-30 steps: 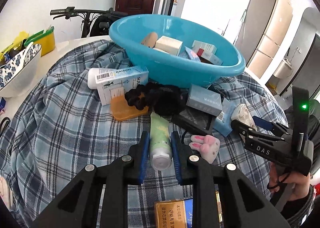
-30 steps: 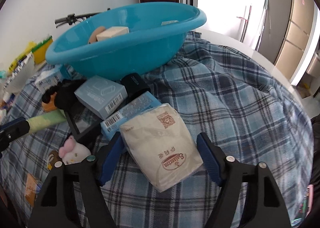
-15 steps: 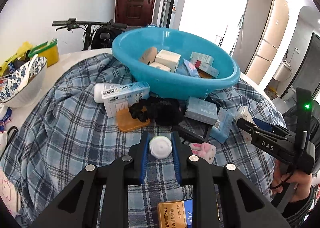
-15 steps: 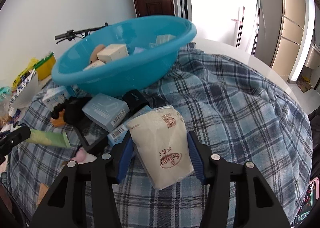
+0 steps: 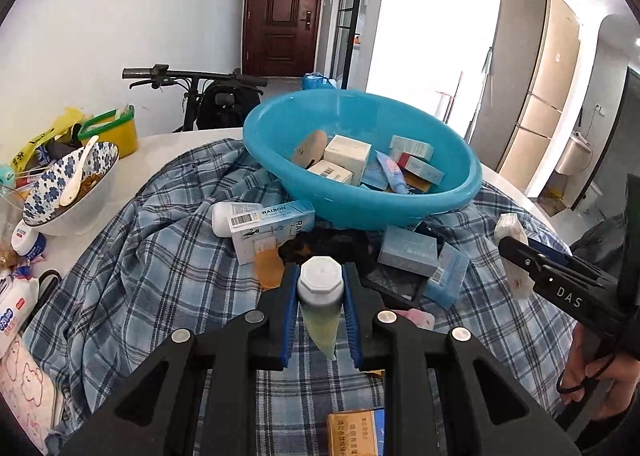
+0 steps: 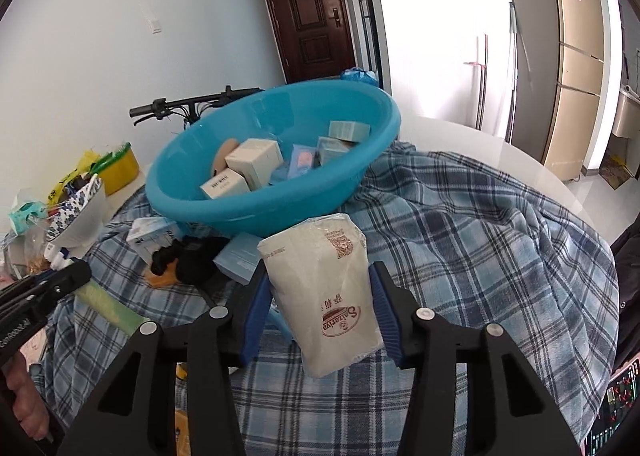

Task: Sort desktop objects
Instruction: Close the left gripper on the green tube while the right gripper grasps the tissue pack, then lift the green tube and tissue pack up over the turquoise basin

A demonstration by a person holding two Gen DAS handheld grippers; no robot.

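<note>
Left hand-held gripper [image 5: 320, 288] around tube [image 5: 321, 308]

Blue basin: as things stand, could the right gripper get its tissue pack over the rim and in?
Probably yes. The right gripper, its jaws just closing, clamps the tissue pack clear of the plaid cloth. The blue basin sits straight ahead, open-topped, with nothing standing between.

My green tube [image 5: 320, 310] cap-up, white tissue pack [image 6: 324, 296] tilted, both lifted; blue basin [image 5: 460, 191] at 12 o'clock.
</note>
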